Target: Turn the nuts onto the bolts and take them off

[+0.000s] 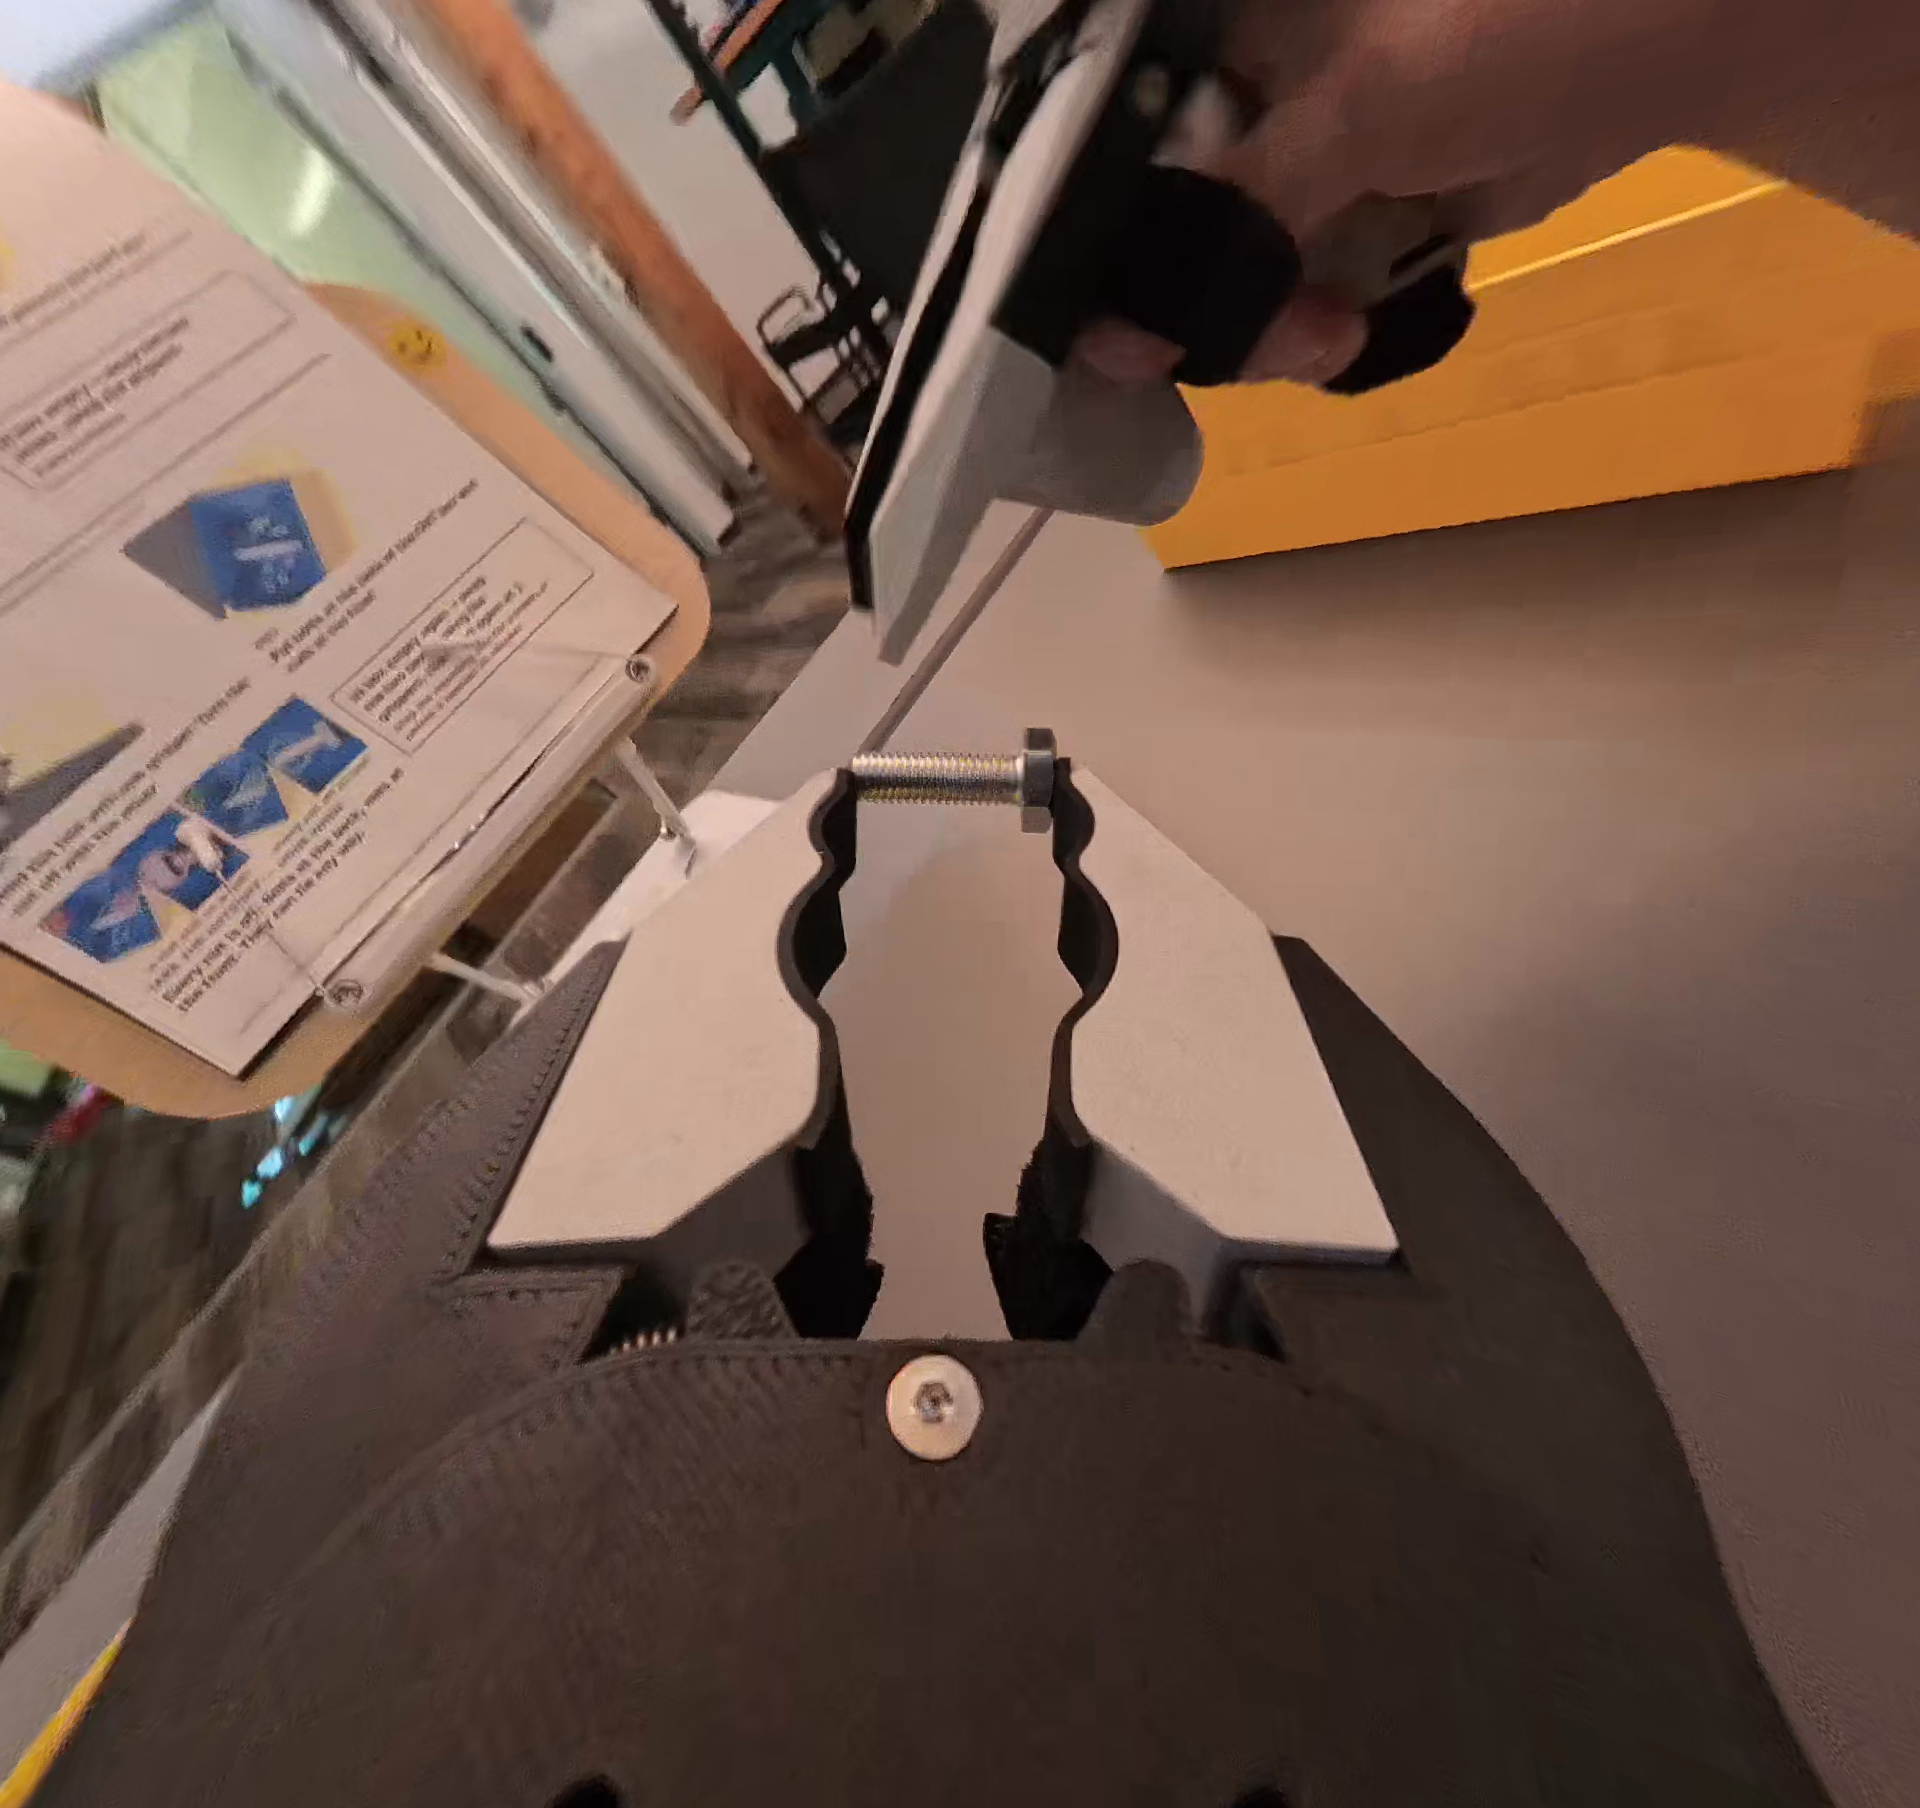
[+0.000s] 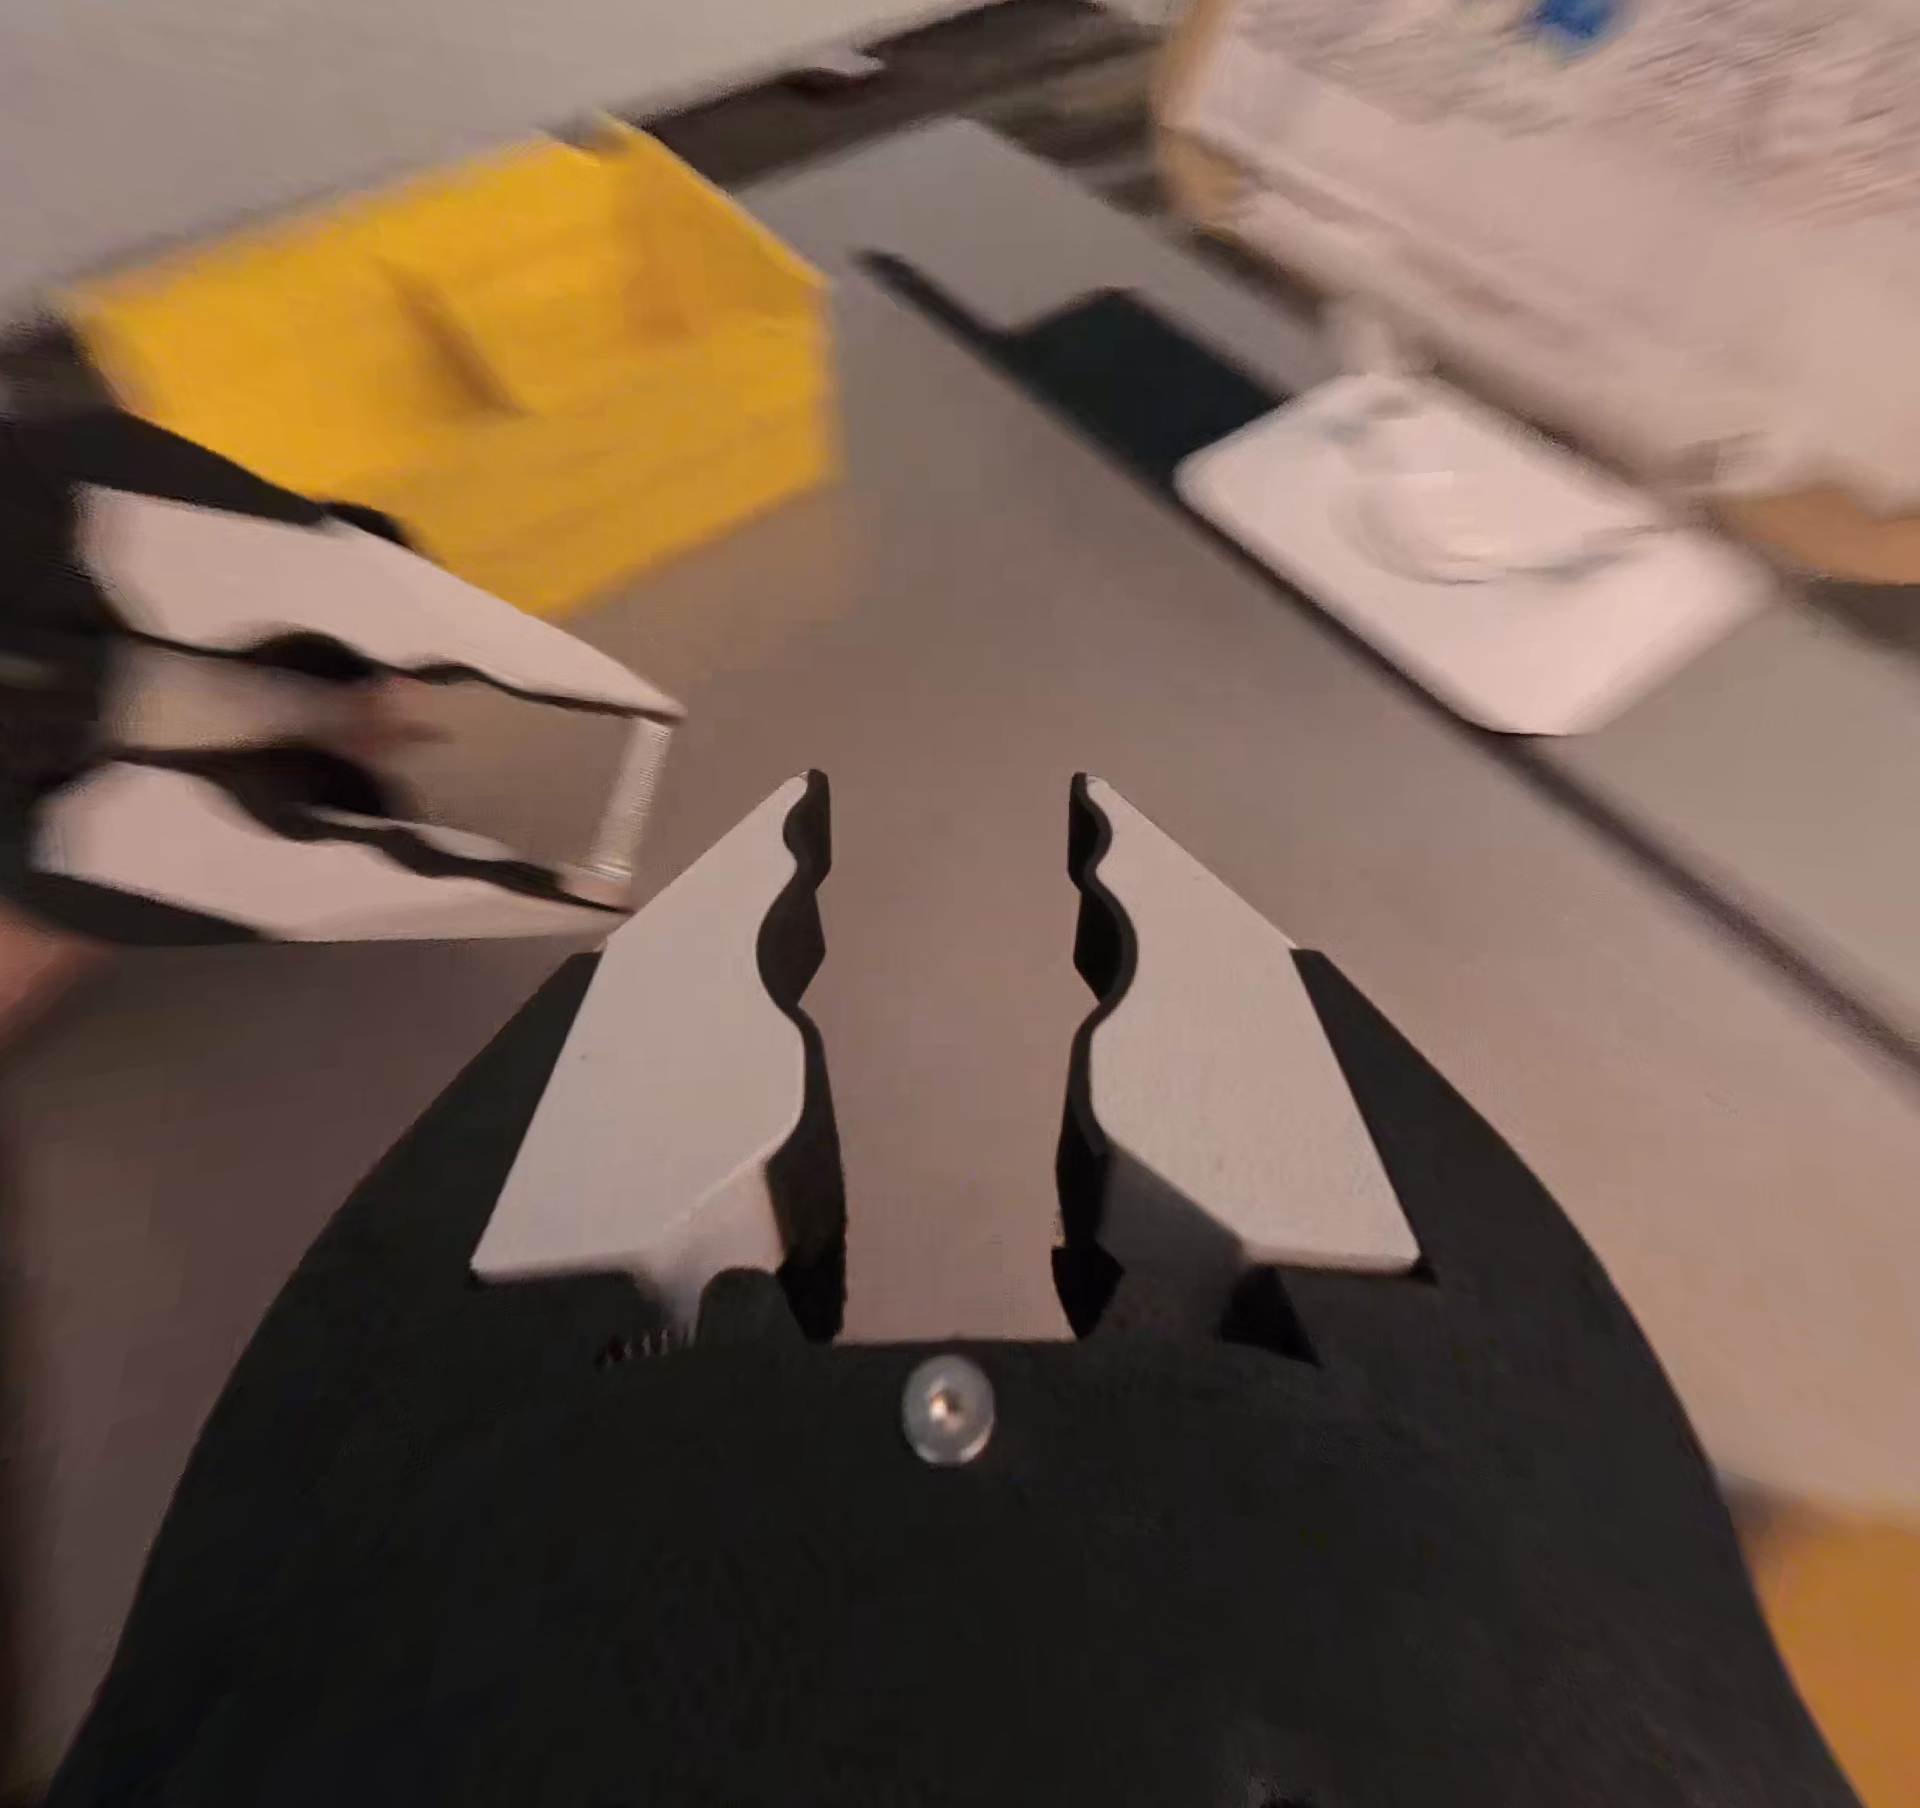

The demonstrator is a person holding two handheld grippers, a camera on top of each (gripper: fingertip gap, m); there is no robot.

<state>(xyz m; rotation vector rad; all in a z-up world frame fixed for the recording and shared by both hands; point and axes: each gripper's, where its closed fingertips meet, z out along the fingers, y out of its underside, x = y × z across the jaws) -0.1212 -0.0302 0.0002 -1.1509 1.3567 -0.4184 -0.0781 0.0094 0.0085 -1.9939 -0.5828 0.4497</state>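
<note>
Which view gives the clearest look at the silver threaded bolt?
The left wrist view: the silver threaded bolt is sharp, clamped lengthwise across the left claw tips, hex head on the right. The right wrist view shows it only motion-blurred at the left.

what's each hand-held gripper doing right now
Left hand-held gripper: shut on the bolt, held endwise between the fingertips.
Right hand-held gripper: open, empty.

Bolt (image 1: pixel 951 779) was shiny silver, thread finely ridged. Left gripper (image 1: pixel 948 802) had pale grey fingers (image 1: pixel 717 1010) with black inner pads, on black ribbed body. Right gripper (image 2: pixel 948 802) showed same grey and black. Bin (image 2: pixel 540 387) was bright yellow. Table (image 1: pixel 1507 875) was plain grey. Sign (image 1: pixel 281 636) was white with blue pictures, on tan board. Base (image 2: pixel 1475 553) was white.
</note>
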